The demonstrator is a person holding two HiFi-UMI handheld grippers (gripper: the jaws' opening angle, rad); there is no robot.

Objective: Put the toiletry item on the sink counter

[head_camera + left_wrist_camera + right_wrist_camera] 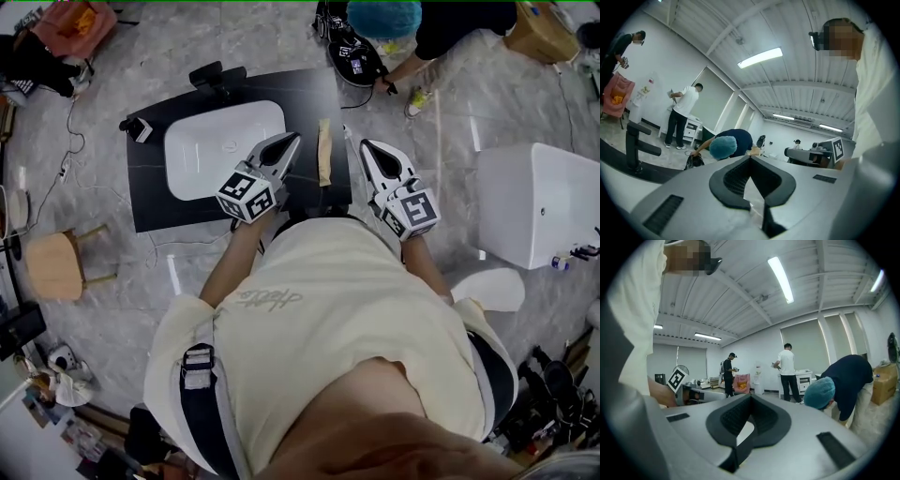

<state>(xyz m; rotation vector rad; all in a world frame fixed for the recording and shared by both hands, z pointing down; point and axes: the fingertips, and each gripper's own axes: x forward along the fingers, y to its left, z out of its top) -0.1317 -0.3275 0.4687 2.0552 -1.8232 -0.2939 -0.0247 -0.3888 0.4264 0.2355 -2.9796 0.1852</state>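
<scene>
A long tan toiletry item lies on the black sink counter, just right of the white basin. My left gripper hangs over the counter left of the item, jaws shut with nothing between them. My right gripper is at the counter's right edge, also shut and empty. The item lies between the two grippers, touched by neither. In the left gripper view the left gripper points out into the room. In the right gripper view the right gripper does the same. Neither gripper view shows the item.
A black faucet stands behind the basin. A person in a blue hair cap bends over bags beyond the counter. A white fixture stands at the right, a wooden stool at the left. Cables trail on the floor.
</scene>
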